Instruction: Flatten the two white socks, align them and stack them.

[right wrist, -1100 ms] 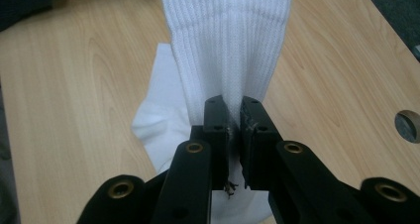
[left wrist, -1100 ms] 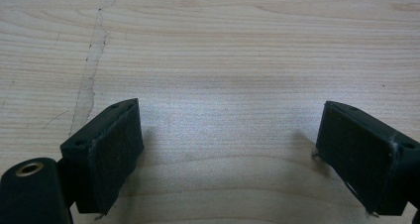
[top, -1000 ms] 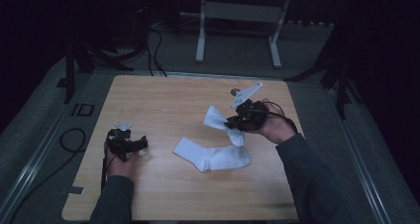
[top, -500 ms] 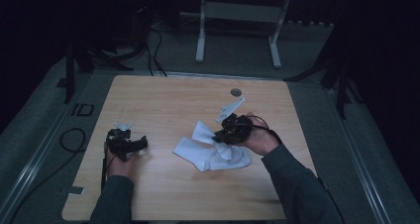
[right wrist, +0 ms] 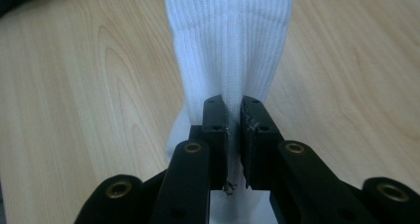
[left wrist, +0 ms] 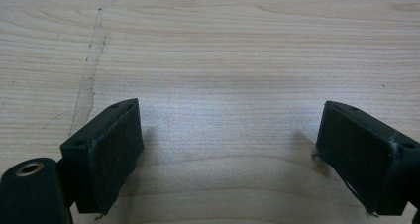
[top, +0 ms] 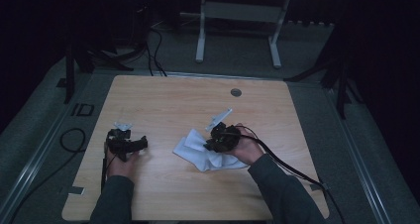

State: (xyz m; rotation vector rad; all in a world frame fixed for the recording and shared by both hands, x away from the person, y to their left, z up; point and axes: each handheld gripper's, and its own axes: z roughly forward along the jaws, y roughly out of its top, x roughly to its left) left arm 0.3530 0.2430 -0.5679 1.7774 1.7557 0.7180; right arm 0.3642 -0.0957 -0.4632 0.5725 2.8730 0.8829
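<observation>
A white ribbed sock (right wrist: 230,40) is pinched at its fold between the jaws of my right gripper (right wrist: 234,115). Its cuff hangs out over the wooden table (top: 173,100). In the high view the right gripper (top: 210,143) sits low at mid-table, and the held sock (top: 194,139) drapes over a second white sock (top: 220,160) lying flat there. At the table's left, my left gripper (top: 142,143) rests in the person's hand. Its black pads (left wrist: 116,154) stand wide apart over bare wood, and nothing is between them (left wrist: 233,149).
A round grommet (top: 236,92) is set into the table near its far edge. A metal stand (top: 237,16) and cables (top: 153,40) are on the floor behind. The right gripper's cable (top: 292,169) trails off toward the table's right front corner.
The right gripper came down and to the left from the table's back right, carrying the sock, which now lies partly over the flat sock. The left gripper stayed put.
</observation>
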